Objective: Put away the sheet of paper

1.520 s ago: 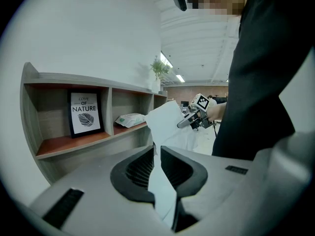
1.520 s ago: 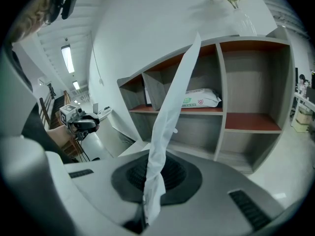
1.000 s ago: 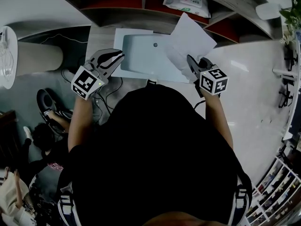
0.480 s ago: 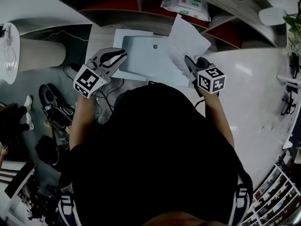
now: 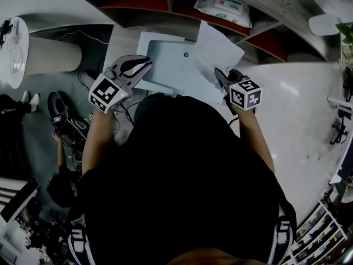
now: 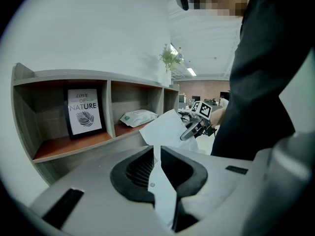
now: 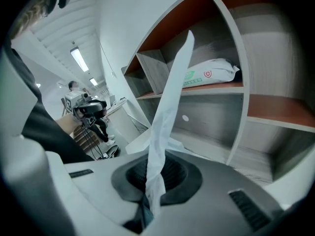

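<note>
**Sheet pinched by 1 edge above the drawer: snagging is the main risk**

My right gripper point(image 5: 218, 75) is clenched on the sheet of paper point(image 5: 220, 48), and the pads bite only its near edge. The rest of the sheet stands free, rising away from the jaws over the right side of the open drawer point(image 5: 165, 65). Its far corner reaches up against the front of the shelf unit point(image 5: 182, 15), just below the compartment with the pack of wipes point(image 5: 223, 4). As I judge it, the sheet is not yet lying inside the drawer.

I see 3 ways this could go wrong:
- The free corner could catch on the shelf front or the drawer's right rim as I lower it. The sheet would then fold or crease instead of sliding in flat.
- With so little paper between the pads, a snag could pull the sheet out of my grip.
- My left gripper point(image 5: 144, 65) appears closed on the drawer's left rim. If that hold slips, the drawer could shift under the sheet.

My right forearm reaches forward with the gripper pitched well down and its marker cube facing up toward me. My left arm reaches forward on the other side. That gripper tilts down more gently and points at the drawer's near-left edge.
</note>
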